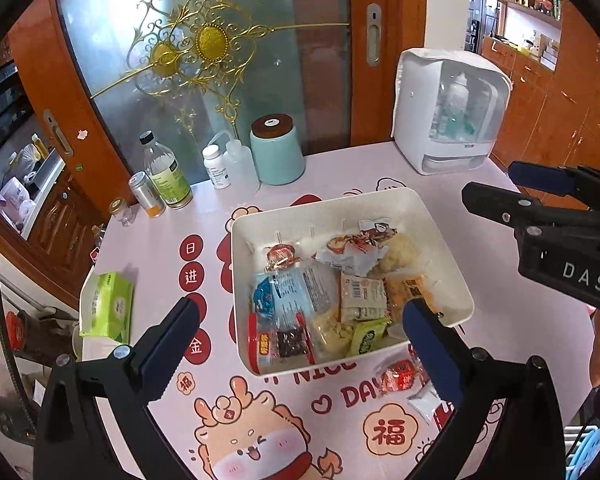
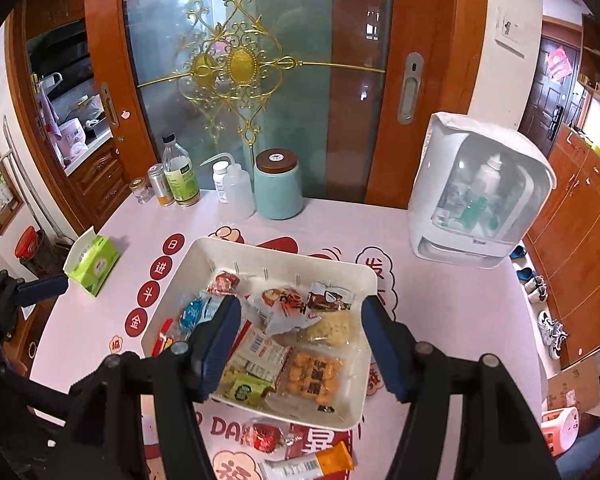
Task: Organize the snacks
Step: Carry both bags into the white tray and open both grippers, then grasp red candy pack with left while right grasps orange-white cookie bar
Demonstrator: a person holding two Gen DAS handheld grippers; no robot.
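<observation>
Right wrist view shows most of the job done: the white bin (image 2: 354, 280) on the pink tablecloth (image 2: 440, 304) already holds a heap of snack packets, among them an orange cracker pack (image 2: 316, 376) near the bin's front wall, a green packet (image 2: 244, 392) at its front corner and a blue-wrapped one (image 2: 192, 312) toward its left side. Two snacks are still outside, just in front of the bin: a small red-wrapped sweet (image 2: 266, 438) and a white-and-orange sachet (image 2: 312, 465) beside it. The right gripper (image 2: 296, 344) hangs over the bin's front half with its jaws apart and nothing between the pads, so it seems to have nothing to carry at present. Seen from the left wrist camera, the left gripper (image 1: 300, 344) hovers over the bin's front-left corner with its fingers spread wide and empty; the red sweet (image 1: 398, 376) lies just in front of the bin near its right finger. By my judgement, what is left is to fetch those two strays and drop them into the bin.
</observation>
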